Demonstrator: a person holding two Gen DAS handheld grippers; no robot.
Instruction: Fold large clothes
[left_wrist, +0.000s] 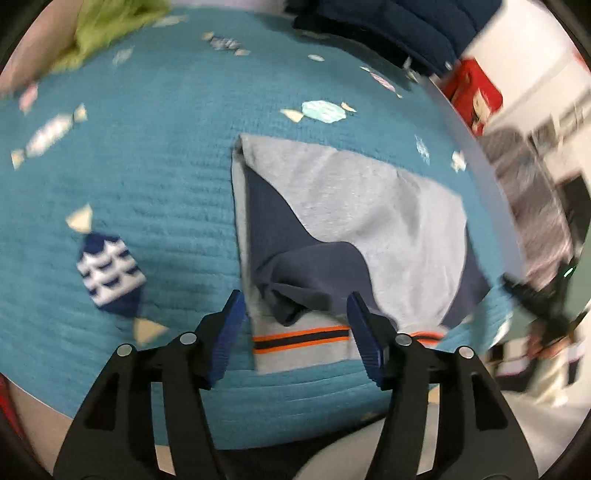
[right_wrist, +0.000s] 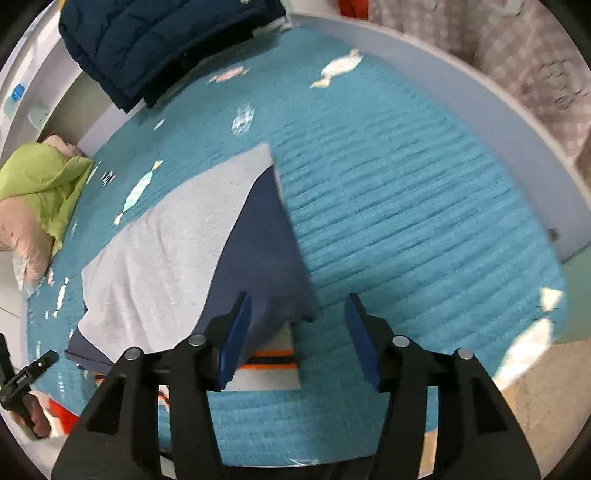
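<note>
While our left claw (left_wrist: 295, 332) and right claw (right_wrist: 297, 339) hang spread over the teal quilt (left_wrist: 155, 177), pinching nothing, we see the folded grey-and-navy sweatshirt (left_wrist: 354, 206) lying flat just beyond both, its orange-striped hem (left_wrist: 301, 338) nearest us. Farther back lie a dark blue jacket (right_wrist: 159, 44) and a green garment (right_wrist: 44, 173).

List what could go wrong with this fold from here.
1. The navy sleeve lies bunched near the striped hem; it may crease in if left.
2. Both the left gripper and right gripper are open, so the grey sweatshirt could spring unfolded.
</note>
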